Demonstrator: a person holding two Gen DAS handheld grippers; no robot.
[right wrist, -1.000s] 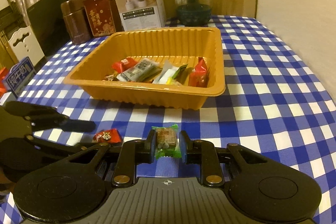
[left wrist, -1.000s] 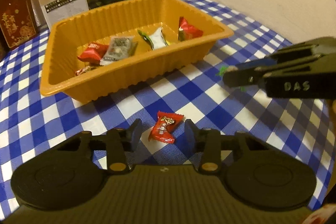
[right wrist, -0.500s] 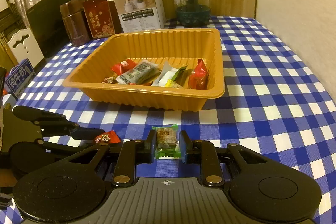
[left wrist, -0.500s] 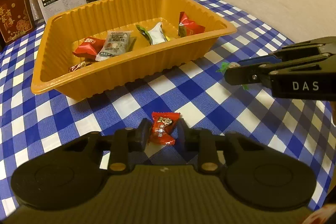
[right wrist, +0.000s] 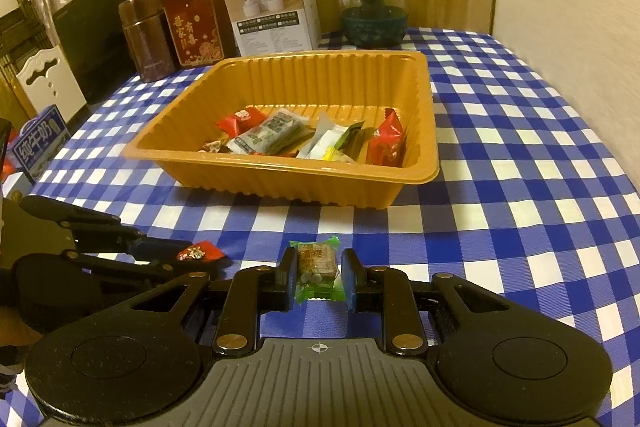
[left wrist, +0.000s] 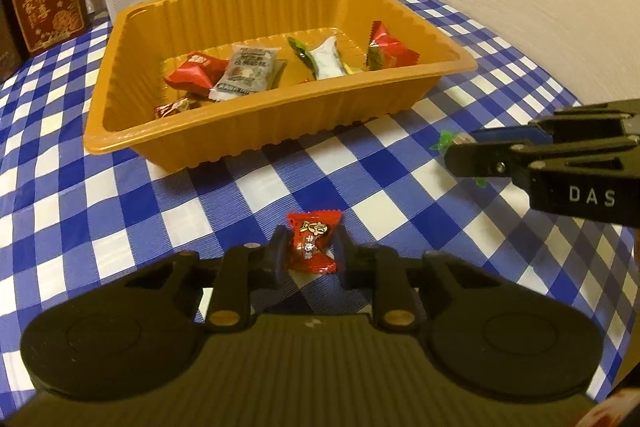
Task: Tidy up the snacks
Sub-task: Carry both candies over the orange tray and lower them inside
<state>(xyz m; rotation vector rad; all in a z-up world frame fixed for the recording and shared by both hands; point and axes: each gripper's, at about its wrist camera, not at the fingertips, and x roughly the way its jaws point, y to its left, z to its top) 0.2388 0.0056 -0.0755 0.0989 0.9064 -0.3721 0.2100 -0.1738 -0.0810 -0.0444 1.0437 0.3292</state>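
left gripper (left wrist: 311, 254) jaws clamp red candy (left wrist: 313, 247); right gripper (right wrist: 317, 277), marked "das", jaws clamp green candy (right wrist: 318, 270)

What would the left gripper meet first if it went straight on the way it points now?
Probably the tablecloth just past the red candy it grips, since the left gripper points steeply down. The tray lies farther ahead; depth is unclear.

A green-wrapped snack (right wrist: 318, 273) is clamped between the right gripper (right wrist: 316, 277) fingers on the checked tablecloth (right wrist: 520, 187). Behind it, wrapped snacks are held in an orange tray (right wrist: 416, 107).
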